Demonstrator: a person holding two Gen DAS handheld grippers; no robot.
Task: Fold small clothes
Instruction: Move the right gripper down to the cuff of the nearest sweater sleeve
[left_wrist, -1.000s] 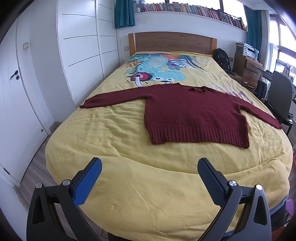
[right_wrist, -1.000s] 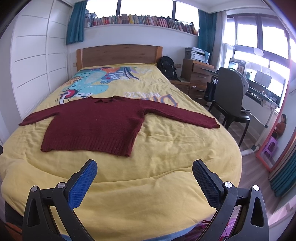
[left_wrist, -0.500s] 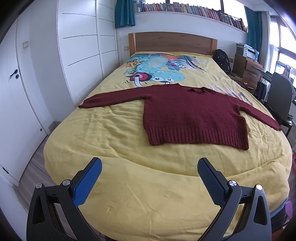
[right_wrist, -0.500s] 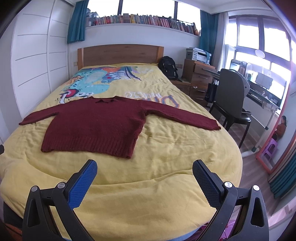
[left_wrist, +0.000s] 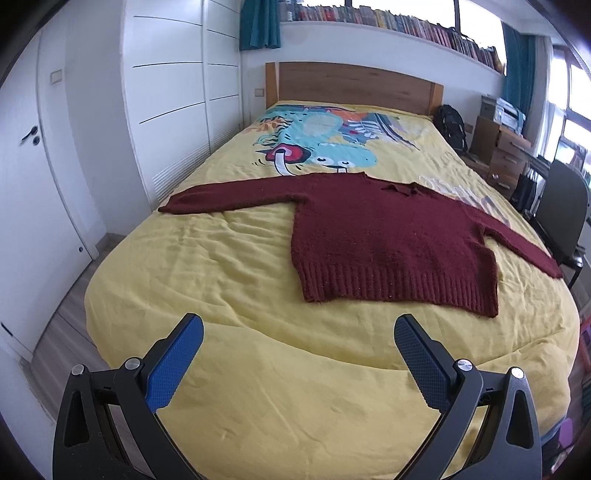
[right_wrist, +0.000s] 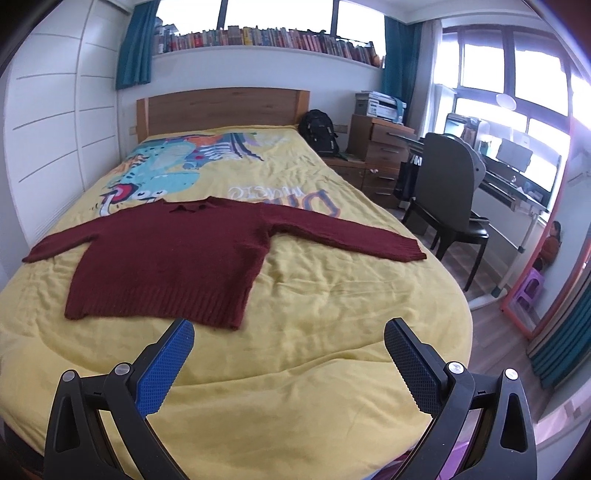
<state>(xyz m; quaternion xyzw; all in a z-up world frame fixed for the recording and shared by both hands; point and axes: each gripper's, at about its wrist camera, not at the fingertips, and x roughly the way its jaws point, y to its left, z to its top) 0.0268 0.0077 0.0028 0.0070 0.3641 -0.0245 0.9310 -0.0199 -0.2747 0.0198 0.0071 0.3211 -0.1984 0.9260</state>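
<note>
You are standing in a home bedroom: a yellow-covered bed (left_wrist: 258, 266) with wooden headboard (right_wrist: 221, 109), wardrobe doors (left_wrist: 177, 110), bookshelf (right_wrist: 266, 38), desk chair (right_wrist: 448, 195).

A wide bed with a wooden headboard (left_wrist: 354, 86) wears a rumpled yellow duvet (left_wrist: 229, 266) printed with a teal cartoon creature (left_wrist: 325, 147) near the head. Flat on that cover lies a dark red knitted sweater (left_wrist: 384, 236), face up, both sleeves stretched sideways, ribbed hem toward the foot.
</note>
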